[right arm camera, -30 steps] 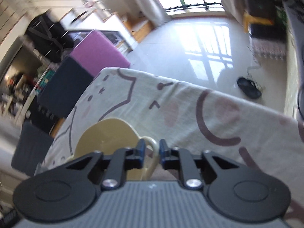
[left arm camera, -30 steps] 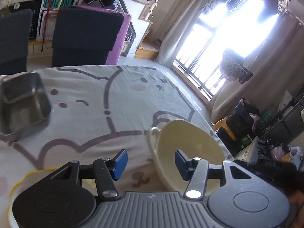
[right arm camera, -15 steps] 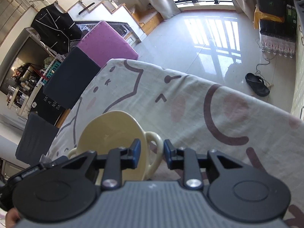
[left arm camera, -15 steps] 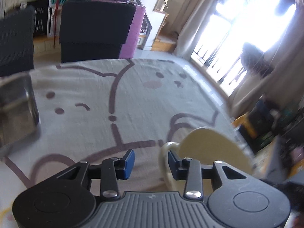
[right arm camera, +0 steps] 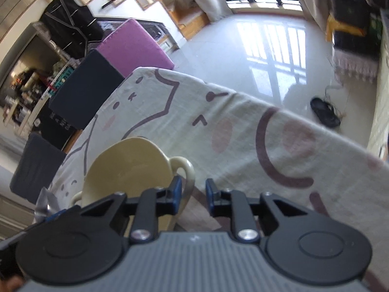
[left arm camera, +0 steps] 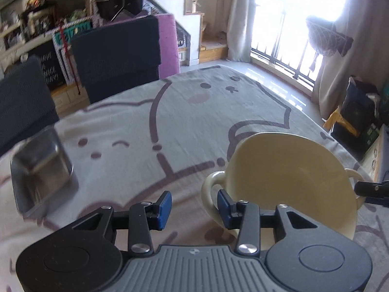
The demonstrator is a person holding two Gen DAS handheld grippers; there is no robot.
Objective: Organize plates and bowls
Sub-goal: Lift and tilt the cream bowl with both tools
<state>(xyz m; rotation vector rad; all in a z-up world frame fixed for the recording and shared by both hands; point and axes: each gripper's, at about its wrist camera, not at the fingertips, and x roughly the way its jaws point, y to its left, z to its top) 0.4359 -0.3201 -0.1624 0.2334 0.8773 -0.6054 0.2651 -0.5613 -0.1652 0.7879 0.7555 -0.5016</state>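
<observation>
A cream two-handled bowl [left arm camera: 291,177] stands tipped on its edge over the cartoon tablecloth [left arm camera: 194,121]. My left gripper [left arm camera: 194,206] has the bowl's left handle [left arm camera: 206,194] between its blue pads; the jaws are opening and the left pad stands clear of it. In the right wrist view the same bowl [right arm camera: 126,170] leans left of my right gripper [right arm camera: 193,194]. Its other handle [right arm camera: 188,172] runs down between the closing jaws, against the left pad, with a gap to the right pad. The right gripper's fingers [left arm camera: 372,191] also show at the left view's right edge.
A square steel tray [left arm camera: 41,170] lies on the cloth at the left. Dark chairs [left arm camera: 114,58] and a purple one [right arm camera: 133,46] stand behind the table. The table's right edge [right arm camera: 316,126] drops to a shiny floor with a slipper [right arm camera: 325,114].
My left gripper has slid left from over the bowl's hollow to its left handle, and its jaws have narrowed. The right gripper has stayed at the other handle, its jaws slightly closer.
</observation>
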